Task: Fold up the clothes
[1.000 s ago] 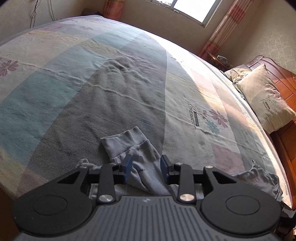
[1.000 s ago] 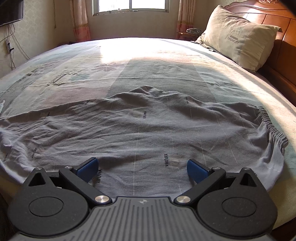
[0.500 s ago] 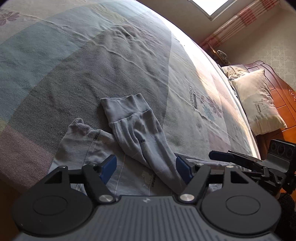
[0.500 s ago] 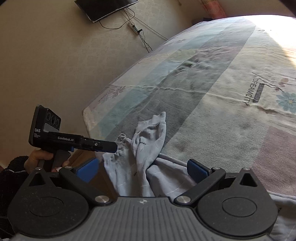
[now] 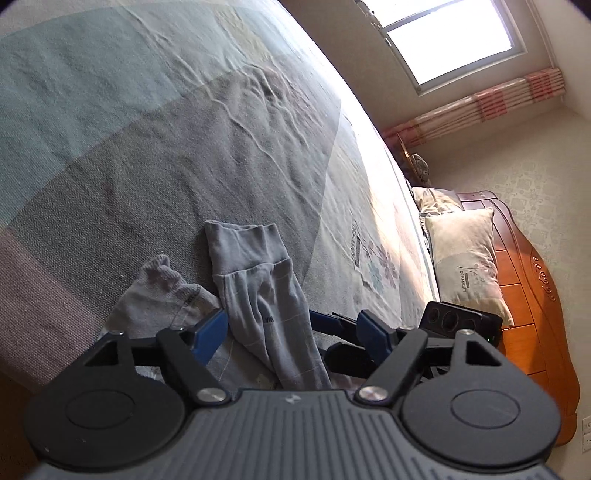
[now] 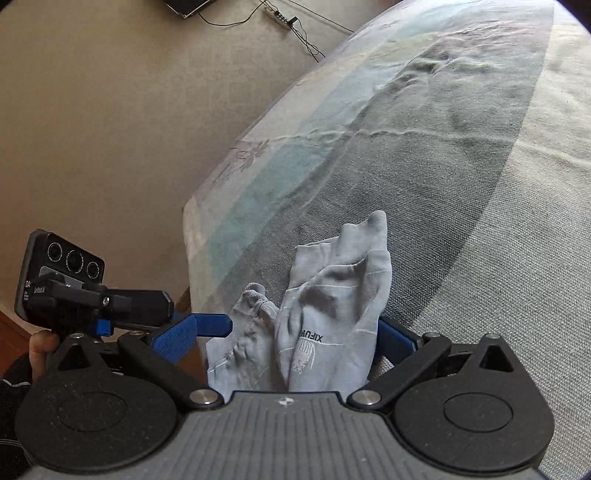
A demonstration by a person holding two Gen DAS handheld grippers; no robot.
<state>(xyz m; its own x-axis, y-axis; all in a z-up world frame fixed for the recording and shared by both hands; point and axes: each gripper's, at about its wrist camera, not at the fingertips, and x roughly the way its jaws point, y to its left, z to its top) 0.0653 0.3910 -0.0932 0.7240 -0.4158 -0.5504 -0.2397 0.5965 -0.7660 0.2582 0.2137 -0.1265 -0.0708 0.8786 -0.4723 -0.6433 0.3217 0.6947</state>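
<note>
Left gripper w/ jaws spread wide, gripping nothing; rumpled pale grey-blue cotton garment lies between its fingers on the patchwork bedsheet, lower part hidden under gripper body. Right gripper also agape, same garment between fingers; far fingertip half hidden behind cloth.

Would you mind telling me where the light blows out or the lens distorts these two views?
Left wrist view: the window is blown out, a sunlit band glares along the bed, and the fisheye bows the bed's edge. Right wrist view: even, shaded light, no glare, dark vignetted corners.
</note>
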